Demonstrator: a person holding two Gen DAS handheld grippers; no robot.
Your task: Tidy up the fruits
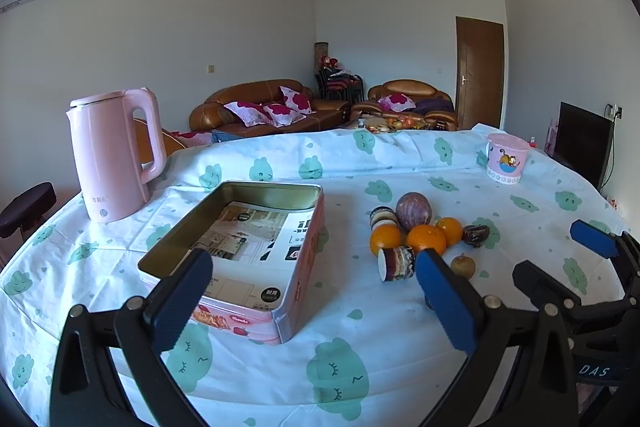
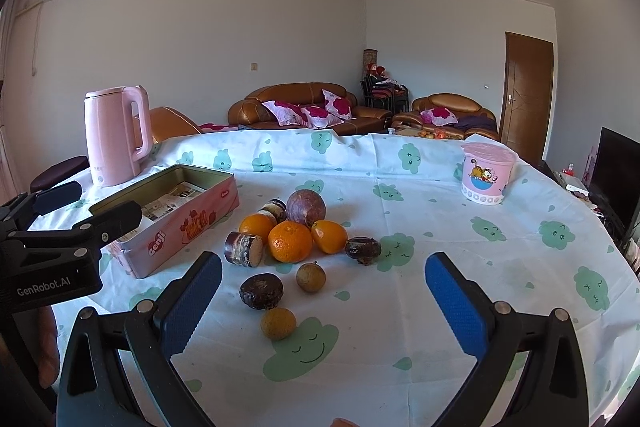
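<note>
A pile of fruit lies mid-table: three oranges (image 2: 290, 241), a purple passion fruit (image 2: 306, 207), cut sugarcane pieces (image 2: 244, 248), a dark date (image 2: 362, 250), a dark round fruit (image 2: 261, 290), a longan (image 2: 311, 277) and a small yellow fruit (image 2: 278, 323). The pink tin box (image 2: 172, 227) stands open to their left, holding only printed paper. My right gripper (image 2: 324, 303) is open, just short of the nearest fruits. My left gripper (image 1: 312, 291) is open too, near the tin (image 1: 304, 259), with the oranges (image 1: 426, 238) to its right. Each gripper shows in the other's view: left gripper (image 2: 86, 207), right gripper (image 1: 568, 263).
A pink kettle (image 1: 108, 155) stands at the table's far left behind the tin. A pink cartoon cup (image 2: 486, 173) sits at the far right. The round table has a white cloth with green clouds (image 2: 400, 307). Sofas, a door and a TV lie beyond.
</note>
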